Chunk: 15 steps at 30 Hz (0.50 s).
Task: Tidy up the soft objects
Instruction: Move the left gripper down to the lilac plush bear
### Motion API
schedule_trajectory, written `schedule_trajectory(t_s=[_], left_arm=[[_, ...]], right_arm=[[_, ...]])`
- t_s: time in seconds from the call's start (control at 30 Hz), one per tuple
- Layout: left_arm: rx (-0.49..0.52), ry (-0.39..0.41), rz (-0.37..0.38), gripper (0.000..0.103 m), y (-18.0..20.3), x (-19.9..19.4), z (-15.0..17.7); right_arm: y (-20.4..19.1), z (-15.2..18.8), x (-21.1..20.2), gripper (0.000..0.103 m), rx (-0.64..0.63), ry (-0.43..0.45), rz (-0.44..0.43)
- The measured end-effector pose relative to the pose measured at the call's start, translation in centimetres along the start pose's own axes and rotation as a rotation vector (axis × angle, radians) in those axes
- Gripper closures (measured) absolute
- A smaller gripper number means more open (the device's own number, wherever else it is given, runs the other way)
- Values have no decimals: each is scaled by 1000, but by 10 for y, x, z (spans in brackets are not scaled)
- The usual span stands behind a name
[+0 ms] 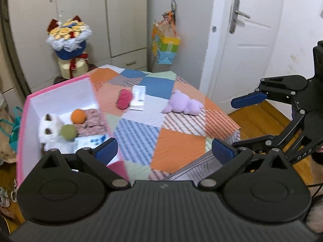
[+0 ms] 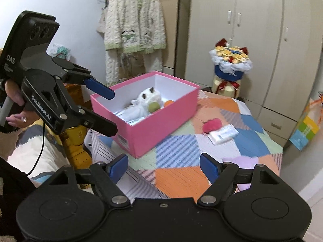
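- Pink box (image 1: 22,133) sits ahead-left of the left gripper (image 1: 164,151); inside lie a white plush cat (image 1: 49,130), an orange ball (image 1: 78,116) and a green ball (image 1: 68,132).
- Left gripper's jaws stand wide apart, nothing between them.
- Right gripper (image 2: 164,168) also gapes empty.
- Ahead of both, on the patchwork cloth (image 1: 177,143): a red plush (image 1: 124,98), a tissue pack (image 1: 138,97) and a purple plush (image 1: 182,104).

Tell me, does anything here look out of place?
Mildly: the purple plush, pink plush and a white packet still lie loose on the patchwork table, outside the pink box. Nothing looks spilled or damaged.
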<state>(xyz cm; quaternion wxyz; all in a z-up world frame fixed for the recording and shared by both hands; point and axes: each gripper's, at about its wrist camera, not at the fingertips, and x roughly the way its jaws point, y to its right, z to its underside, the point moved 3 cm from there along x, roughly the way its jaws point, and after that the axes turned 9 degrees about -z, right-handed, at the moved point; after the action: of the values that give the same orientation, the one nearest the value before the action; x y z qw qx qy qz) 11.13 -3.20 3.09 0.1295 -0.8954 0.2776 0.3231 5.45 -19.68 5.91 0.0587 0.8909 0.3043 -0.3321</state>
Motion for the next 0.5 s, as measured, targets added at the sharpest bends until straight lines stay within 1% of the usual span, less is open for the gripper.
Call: schedule_trajectory(t_s=[0.2,0.3,0.37,0.43,0.5], left_arm=[[-32,-59,75,2,22,41,-14],[-57,-77,98,2,30,61,-20],[-73,-75,106,2,36,74,-26],[-106,-75,93,2,42,87,-33],[-127,-80,134,2,49,102,-39]], right_arm=[[34,27,-2,21,65,19,81],[53,37,1,21,73,34,126],[66,40,9,13,80,18,142],[80,42,18,13,94,6,153],[94,46,30,12,91,-25,179]])
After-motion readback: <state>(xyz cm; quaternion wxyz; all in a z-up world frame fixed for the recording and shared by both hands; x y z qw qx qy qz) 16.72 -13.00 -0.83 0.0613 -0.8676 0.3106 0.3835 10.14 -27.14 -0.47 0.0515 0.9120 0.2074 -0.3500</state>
